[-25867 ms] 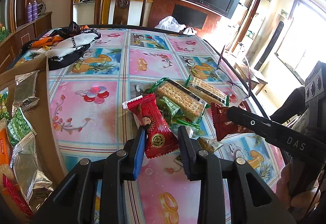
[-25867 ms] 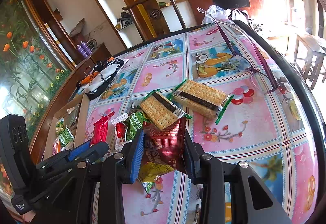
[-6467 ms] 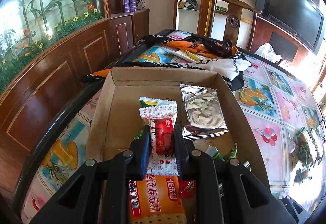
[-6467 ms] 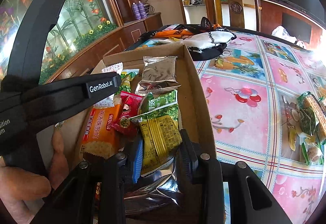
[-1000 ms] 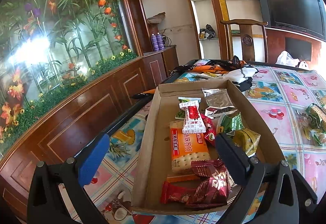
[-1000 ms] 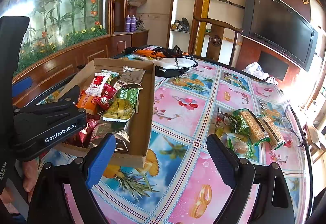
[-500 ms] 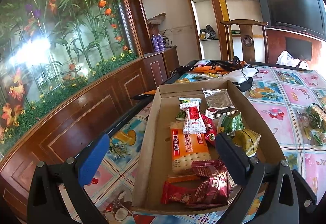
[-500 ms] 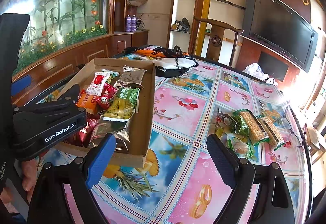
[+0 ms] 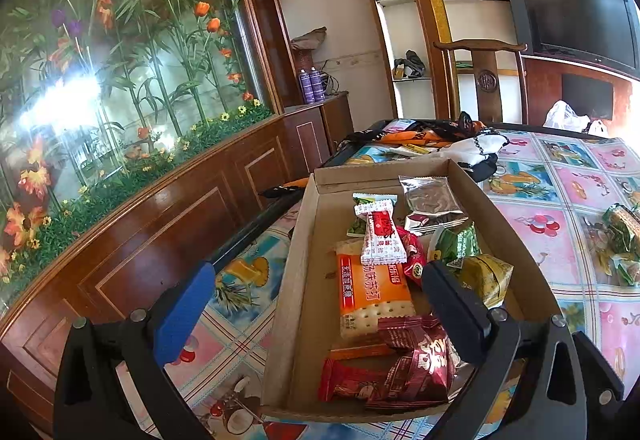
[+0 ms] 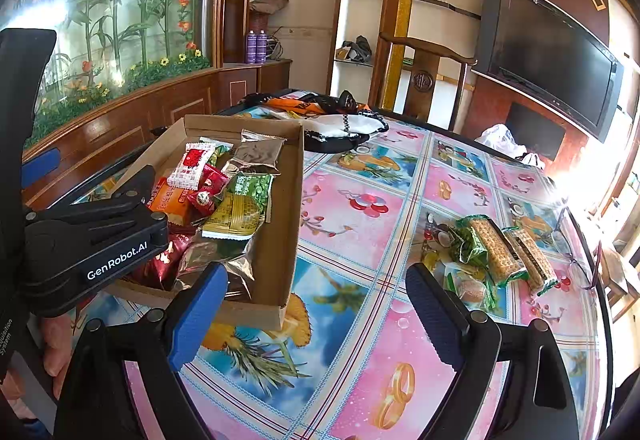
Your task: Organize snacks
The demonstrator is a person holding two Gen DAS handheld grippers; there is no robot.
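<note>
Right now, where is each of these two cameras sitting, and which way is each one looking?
Left wrist: rides the open left gripper, looking down into the cardboard box of snacks; only its own fingers show.
Right wrist: rides the open right gripper, facing the tablecloth and cracker packs; the left gripper and hand show.
Shared: the box, wooden chair, television.

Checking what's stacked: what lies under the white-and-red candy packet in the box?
The white-and-red packet rests on the orange cracker pack and a red wrapper; anything beneath those is hidden.
</note>
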